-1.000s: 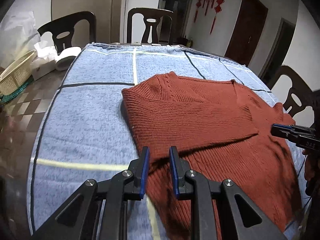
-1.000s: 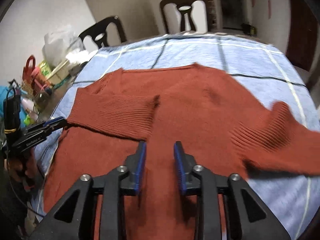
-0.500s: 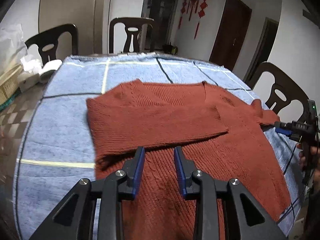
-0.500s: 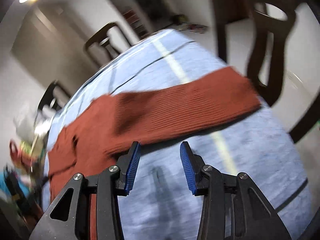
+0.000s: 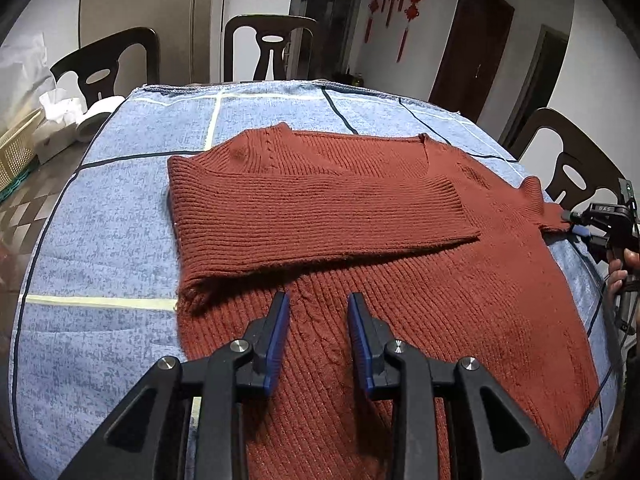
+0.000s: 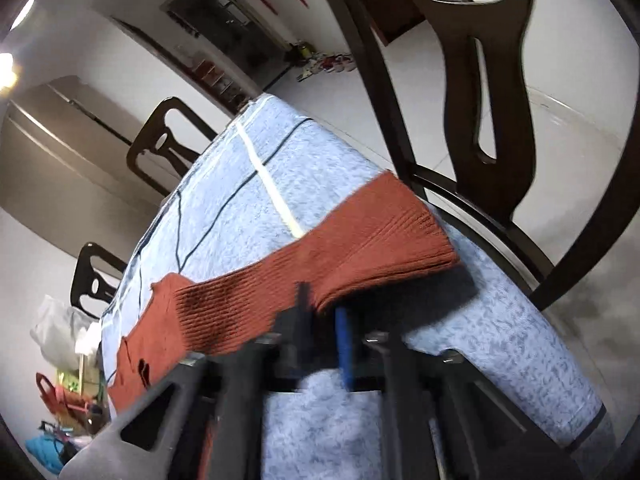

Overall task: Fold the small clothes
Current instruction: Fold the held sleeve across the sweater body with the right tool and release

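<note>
Rust-red ribbed sweater lies flat on the blue checked cloth that covers the table, collar toward the far edge. Its left sleeve is folded across the chest, cuff ending just short of the sweater's right side. Its right sleeve stretches out sideways to the right-hand table edge, cuff lying over the cloth near the dark chair that stands there. Your left gripper hovers over the lower body of the sweater, just below the folded sleeve's lower edge; blue pads well apart with bare knit between them, holding nothing. Your right gripper sits at the outstretched sleeve: in the right wrist view the near edge of the sleeve lies over the left finger, with the blue pad of the other finger just beside it. That view is motion-blurred, so you cannot tell from it whether the fingers have clamped the fabric. In the left wrist view the same gripper shows at the sleeve's cuff end, tips touching it. Outward: two more dark chairs at the far side, a woven basket and white tissue paper on the bare table surface to the left of the cloth.
</note>
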The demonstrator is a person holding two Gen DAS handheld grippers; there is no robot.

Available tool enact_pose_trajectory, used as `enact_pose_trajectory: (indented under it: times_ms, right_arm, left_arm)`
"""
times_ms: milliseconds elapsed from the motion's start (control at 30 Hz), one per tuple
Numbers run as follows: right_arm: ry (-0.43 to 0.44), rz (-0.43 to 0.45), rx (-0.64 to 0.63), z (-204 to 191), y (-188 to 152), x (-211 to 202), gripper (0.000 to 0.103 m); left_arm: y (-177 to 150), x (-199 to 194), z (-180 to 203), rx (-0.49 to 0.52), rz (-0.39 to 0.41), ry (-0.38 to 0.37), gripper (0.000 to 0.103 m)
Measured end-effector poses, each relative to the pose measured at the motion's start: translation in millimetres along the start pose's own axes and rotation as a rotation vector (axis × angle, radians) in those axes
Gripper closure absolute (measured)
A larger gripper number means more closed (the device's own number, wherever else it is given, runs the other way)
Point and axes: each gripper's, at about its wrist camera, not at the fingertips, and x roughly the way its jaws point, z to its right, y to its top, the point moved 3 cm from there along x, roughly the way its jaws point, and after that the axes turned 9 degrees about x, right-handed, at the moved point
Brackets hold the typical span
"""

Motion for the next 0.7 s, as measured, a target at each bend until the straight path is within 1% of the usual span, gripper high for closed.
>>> enact_pose_trajectory:
  times_ms: [67, 167, 233, 300, 333, 367, 400, 467, 500, 533, 600, 633, 700]
  right_arm:
    - [0.035, 0.03, -0.068, -17.1, -3.3, -15.3, 0.096]
    - [0.105, 0.042, -0.169, -55.4, -11.3, -29.5, 0.096]
    - [0.153, 0.036, -0.24, -83.8, -21.5, -35.7, 0.096]
    - [0.212, 0.012, -0.329, -121.1, -40.3, -39.2, 0.096]
    - [0.233, -0.005, -0.36, -133.8, -49.0, -38.0, 0.096]
    - [0.262, -0.038, -0.403, -151.5, -63.7, -34.1, 0.096]
    - [0.277, -0.062, -0.431, -160.5, -73.9, -30.2, 0.096]
    - [0.31, -0.146, -0.518, -182.8, -104.7, -13.5, 0.096]
    - [0.312, -0.187, -0.552, -187.2, -118.1, -4.1, 0.093]
    - [0.306, -0.253, -0.591, -191.2, -135.1, 9.4, 0.086]
    - [0.299, -0.333, -0.629, -187.8, -154.8, 24.7, 0.082]
    - [0.297, -0.35, -0.644, -184.0, -162.1, 27.2, 0.082]
    - [0.293, -0.353, -0.657, -173.2, -167.3, 22.3, 0.082]
  left_arm:
    - [-0.1, 0.0, 0.0, 0.0, 0.0, 0.0, 0.07]
    - [0.3, 0.8, 0.3, 0.001, -0.002, 0.001, 0.07]
    - [0.6, 1.3, 0.6, 0.004, -0.003, 0.002, 0.069]
    - [0.7, 1.3, 0.9, 0.004, -0.003, 0.003, 0.069]
    - [0.7, 1.3, 0.9, 0.004, -0.002, 0.003, 0.069]
    - [0.8, 1.2, 0.5, 0.004, 0.0, 0.004, 0.069]
    - [1.0, 0.8, 0.4, 0.004, 0.002, 0.003, 0.069]
    - [2.0, -1.3, -0.1, -0.001, 0.005, 0.001, 0.069]
    - [2.9, -3.0, -1.1, -0.008, 0.007, -0.003, 0.069]
    - [3.9, -5.7, -2.4, -0.017, 0.011, -0.011, 0.069]
    - [6.4, -12.8, -4.7, -0.027, 0.025, -0.015, 0.069]
    - [8.1, -17.1, -5.9, -0.028, 0.033, -0.01, 0.069]
    - [12.2, -25.9, -7.9, -0.03, 0.049, -0.01, 0.069]
